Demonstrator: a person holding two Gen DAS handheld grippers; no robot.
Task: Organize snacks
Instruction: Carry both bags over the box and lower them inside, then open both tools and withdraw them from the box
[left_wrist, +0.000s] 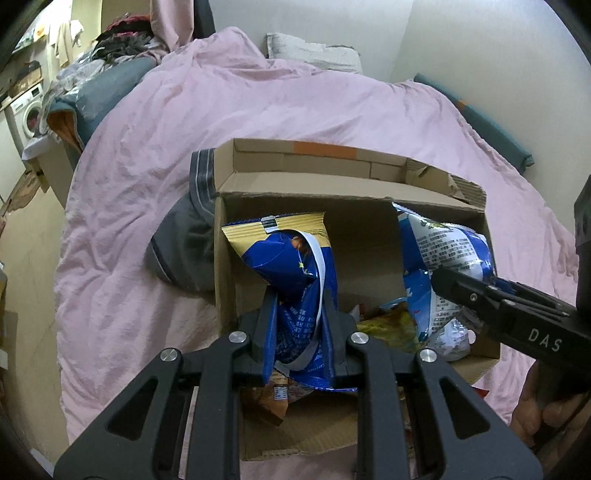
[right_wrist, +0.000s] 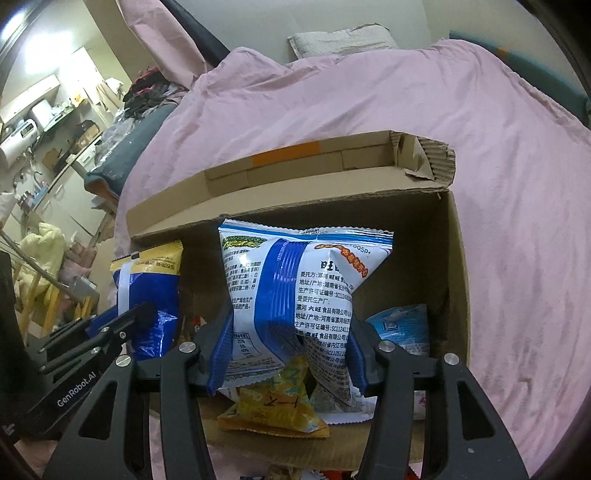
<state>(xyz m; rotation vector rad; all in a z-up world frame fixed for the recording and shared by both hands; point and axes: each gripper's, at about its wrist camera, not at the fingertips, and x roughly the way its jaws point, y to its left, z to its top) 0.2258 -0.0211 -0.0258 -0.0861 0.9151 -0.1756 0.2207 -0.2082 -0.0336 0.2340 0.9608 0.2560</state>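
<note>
An open cardboard box (left_wrist: 362, 236) sits on a pink duvet. My left gripper (left_wrist: 299, 306) is shut on a blue and yellow snack bag (left_wrist: 291, 258), crumpled between its fingers over the box's left side. My right gripper (right_wrist: 291, 332) is shut on a white and blue snack bag (right_wrist: 295, 280), held upright over the box (right_wrist: 454, 277). In the left wrist view the right gripper (left_wrist: 454, 284) comes in from the right with its bag (left_wrist: 443, 240). The right wrist view shows the left gripper (right_wrist: 144, 314) and its bag (right_wrist: 147, 273) at the left.
Inside the box lie a yellow packet (right_wrist: 277, 402), a light blue packet (right_wrist: 402, 328) and a brown packet (left_wrist: 273, 398). A grey garment (left_wrist: 184, 243) lies against the box's left wall. The pink duvet (left_wrist: 258, 110) surrounds it; a pillow (left_wrist: 314, 48) is at the back.
</note>
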